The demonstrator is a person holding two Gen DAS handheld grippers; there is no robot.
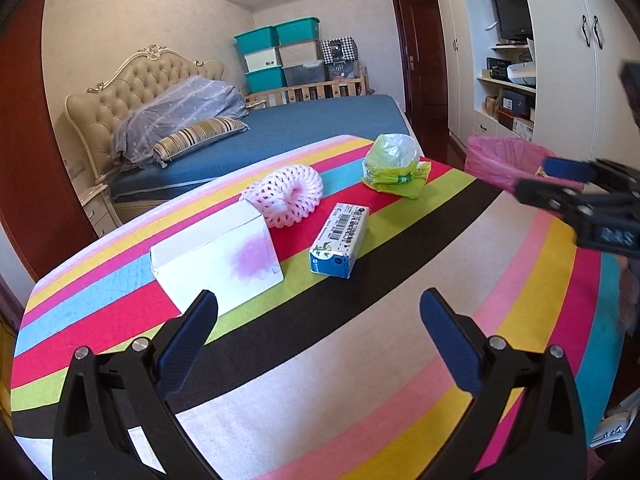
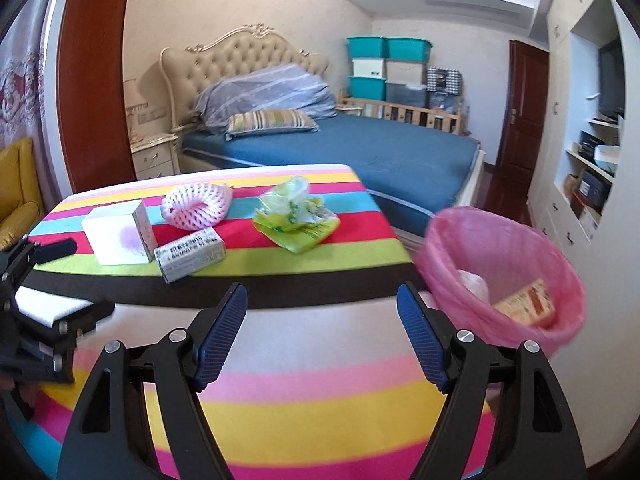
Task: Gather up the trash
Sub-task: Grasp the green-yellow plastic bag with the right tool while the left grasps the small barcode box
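Several pieces of trash lie on the striped tablecloth [image 1: 360, 368]: a white box with a purple blot [image 1: 218, 258], a pink foam net [image 1: 286, 194], a small blue-and-white carton [image 1: 340, 240] and a crumpled green plastic bag [image 1: 394, 166]. My left gripper [image 1: 319, 304] hangs open and empty over the cloth, short of the white box and carton. My right gripper [image 2: 322, 292] is open and empty too, left of the pink-lined bin [image 2: 500, 264]. The bin holds an orange carton [image 2: 528, 304] and a white wad [image 2: 474, 284]. In the right wrist view the left gripper [image 2: 76, 280] shows at the left edge.
A blue bed [image 2: 380, 152] with pillows stands beyond the table, with stacked storage boxes [image 2: 384, 68] behind it. White wardrobes and shelves [image 1: 560, 80] line the right wall. A yellow chair [image 2: 16, 184] and a nightstand [image 2: 154, 158] sit at the left.
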